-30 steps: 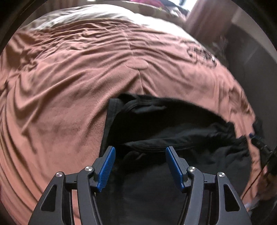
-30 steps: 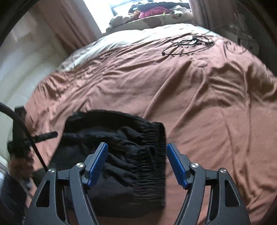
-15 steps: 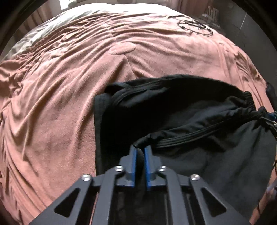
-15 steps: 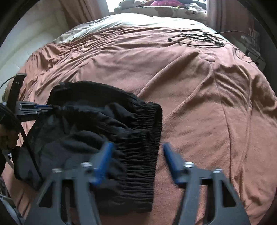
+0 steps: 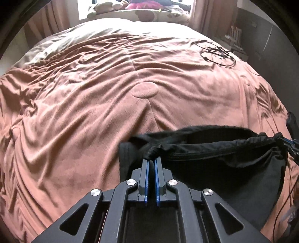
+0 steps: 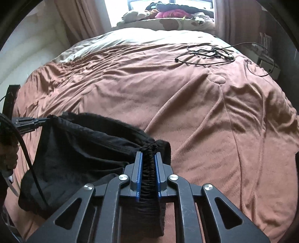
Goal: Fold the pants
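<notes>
Bed with rumpled brown blanket (image 5: 93,112), cable (image 6: 205,54) far side. Black pants (image 5: 224,168) lifted at near edge, sagging between 2 grips: left gripper (image 5: 151,160) and right gripper (image 6: 148,155) both pinch the edge. Soft, light, floppy; hold at corners.

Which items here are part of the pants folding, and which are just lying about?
In use: black pants, left gripper, right gripper, brown bedspread as work surface.

Lying about: black cable tangle, stuffed toys and clothes on the windowsill.
</notes>
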`<state>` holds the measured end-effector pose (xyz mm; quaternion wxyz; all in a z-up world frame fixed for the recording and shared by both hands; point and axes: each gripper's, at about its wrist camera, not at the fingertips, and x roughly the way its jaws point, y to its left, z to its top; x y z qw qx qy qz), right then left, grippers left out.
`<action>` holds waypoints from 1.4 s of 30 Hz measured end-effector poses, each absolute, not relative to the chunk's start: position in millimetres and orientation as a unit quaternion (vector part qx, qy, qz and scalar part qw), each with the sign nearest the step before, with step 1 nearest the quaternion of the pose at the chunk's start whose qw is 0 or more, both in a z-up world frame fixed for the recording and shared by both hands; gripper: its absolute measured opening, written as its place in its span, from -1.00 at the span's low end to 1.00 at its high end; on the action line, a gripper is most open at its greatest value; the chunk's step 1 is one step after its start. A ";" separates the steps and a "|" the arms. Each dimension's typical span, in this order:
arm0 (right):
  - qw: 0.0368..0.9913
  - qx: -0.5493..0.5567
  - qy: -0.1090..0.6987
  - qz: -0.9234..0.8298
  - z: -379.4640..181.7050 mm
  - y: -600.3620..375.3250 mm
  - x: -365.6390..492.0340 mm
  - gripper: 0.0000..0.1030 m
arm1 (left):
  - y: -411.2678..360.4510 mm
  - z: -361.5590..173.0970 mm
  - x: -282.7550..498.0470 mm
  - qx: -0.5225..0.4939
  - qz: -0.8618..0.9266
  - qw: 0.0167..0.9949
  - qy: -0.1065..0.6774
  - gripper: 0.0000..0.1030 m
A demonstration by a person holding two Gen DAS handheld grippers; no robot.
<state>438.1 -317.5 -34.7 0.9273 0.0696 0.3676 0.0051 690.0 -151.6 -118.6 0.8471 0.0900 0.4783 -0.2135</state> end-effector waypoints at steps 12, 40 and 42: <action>0.924 0.065 0.376 -0.006 -54.8 -317.1 471.0 -0.84 | -163.0 -139.1 734.0 0.096 -0.184 0.843 0.496 -0.89; 0.900 0.194 0.389 0.032 -40.8 -360.3 400.2 0.18 | -111.2 -92.3 650.2 0.030 -0.172 0.842 0.511 -0.10; 0.898 0.197 0.392 0.033 -40.9 -359.0 393.8 0.18 | -106.0 -89.0 640.1 0.029 -0.169 0.842 0.511 -0.10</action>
